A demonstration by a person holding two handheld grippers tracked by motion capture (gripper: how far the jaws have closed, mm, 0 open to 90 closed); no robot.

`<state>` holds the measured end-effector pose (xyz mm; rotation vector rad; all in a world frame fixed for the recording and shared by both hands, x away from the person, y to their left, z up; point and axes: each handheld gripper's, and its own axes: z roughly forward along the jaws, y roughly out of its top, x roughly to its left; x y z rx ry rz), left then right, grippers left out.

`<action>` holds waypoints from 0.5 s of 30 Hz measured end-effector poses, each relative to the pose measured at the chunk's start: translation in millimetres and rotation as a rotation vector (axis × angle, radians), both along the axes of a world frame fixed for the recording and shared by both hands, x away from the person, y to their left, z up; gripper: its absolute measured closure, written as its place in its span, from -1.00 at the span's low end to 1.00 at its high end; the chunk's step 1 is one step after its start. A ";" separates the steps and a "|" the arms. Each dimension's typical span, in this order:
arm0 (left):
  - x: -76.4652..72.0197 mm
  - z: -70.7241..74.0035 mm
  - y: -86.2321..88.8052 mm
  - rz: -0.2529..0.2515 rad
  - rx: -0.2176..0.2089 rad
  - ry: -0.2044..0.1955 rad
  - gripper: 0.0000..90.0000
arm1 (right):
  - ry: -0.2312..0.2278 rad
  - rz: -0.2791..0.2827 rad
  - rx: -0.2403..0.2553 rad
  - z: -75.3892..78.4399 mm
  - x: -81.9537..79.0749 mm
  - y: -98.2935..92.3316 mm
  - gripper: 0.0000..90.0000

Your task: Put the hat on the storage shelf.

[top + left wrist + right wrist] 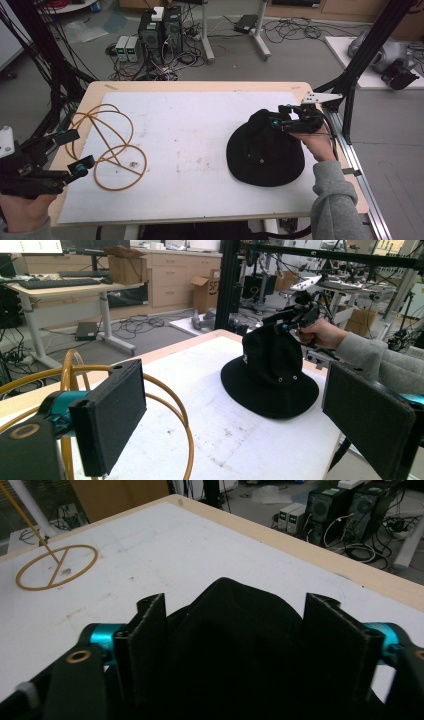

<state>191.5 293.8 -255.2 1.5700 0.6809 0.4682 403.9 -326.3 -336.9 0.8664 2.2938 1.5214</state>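
1. High view: one table [190, 210], one hat [262, 155], one cord [107, 150], two grippers.
2. The hat is black, round-brimmed and soft, its crown pushed up into a fold between the right gripper's [282, 120] jaws.
3. The right gripper's pads flank that fold; from the right gripper view I cannot tell whether they press it.
4. The orange cord lies in loose loops just beside the left gripper [75, 150], whose jaws are spread with nothing between them.

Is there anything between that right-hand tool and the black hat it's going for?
No, nothing visible. The right tool is already at the black hat, its jaws on either side of the pinched-up crown. The orange cord lies far off by the left tool.
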 end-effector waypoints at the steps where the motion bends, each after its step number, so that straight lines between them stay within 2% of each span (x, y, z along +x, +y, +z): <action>1: 0.0 0.0 0.0 0.000 0.000 0.000 -0.76 | -0.005 0.004 0.006 -1.0 -0.5 -0.3 -0.29; 3: -0.1 0.1 -0.7 0.001 0.000 -0.001 -0.76 | -0.022 0.009 -0.006 -2.4 -1.9 0.0 -0.11; 6: 0.7 -0.5 -1.0 0.001 -0.001 0.002 -0.76 | -0.009 0.013 -0.031 -5.6 -1.7 0.1 0.18; 11: 1.8 -1.3 -1.3 0.002 0.001 0.006 -0.76 | -0.024 0.033 -0.072 -6.6 -2.6 2.0 0.62; 15: 1.4 -0.9 -1.5 0.000 0.001 0.004 -0.76 | -0.027 0.037 -0.097 -7.0 -3.1 3.9 0.78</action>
